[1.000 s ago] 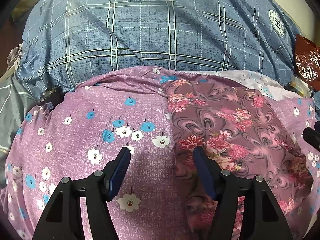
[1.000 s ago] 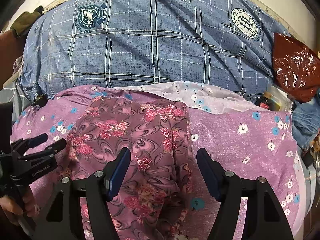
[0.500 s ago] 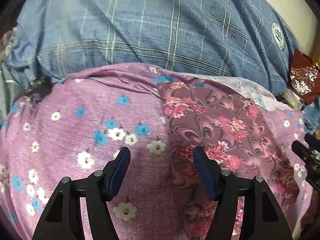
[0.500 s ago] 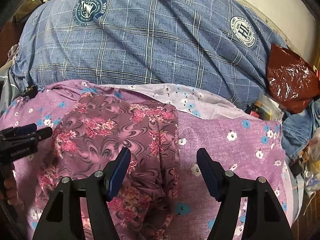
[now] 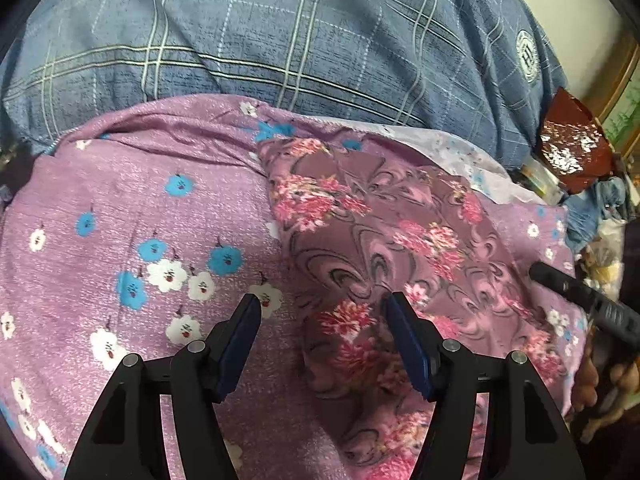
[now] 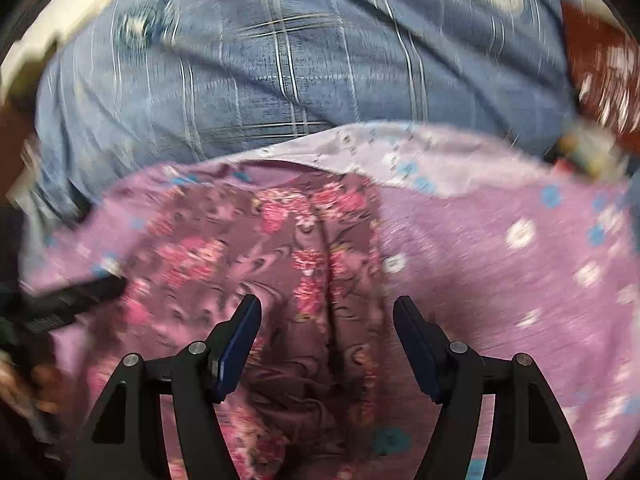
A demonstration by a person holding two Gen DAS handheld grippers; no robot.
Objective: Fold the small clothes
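Note:
A small maroon garment [image 5: 384, 248] with pink flowers and grey swirls lies spread on a purple floral sheet [image 5: 132, 208]. My left gripper [image 5: 322, 306] hovers open over the garment's left edge, one finger above the sheet and the other above the garment. In the blurred right wrist view the same garment [image 6: 280, 248] lies under my right gripper [image 6: 327, 308], which is open over its right part with nothing between the pads. Each gripper shows in the other's view: the right one [image 5: 584, 300] at the garment's right edge, the left one [image 6: 72, 300] at its left edge.
A blue checked quilt [image 5: 320, 40] bulges behind the sheet. A dark red shiny bag [image 5: 572, 148] and small clutter sit at the far right. A pale lilac flowered cloth [image 6: 400, 152] peeks out behind the garment. A hand [image 5: 612, 384] holds the right gripper's handle.
Both grippers have tilted down and come closer to the garment, which looks larger now. The right wrist view has become motion-blurred. The jaws stand as wide as before.

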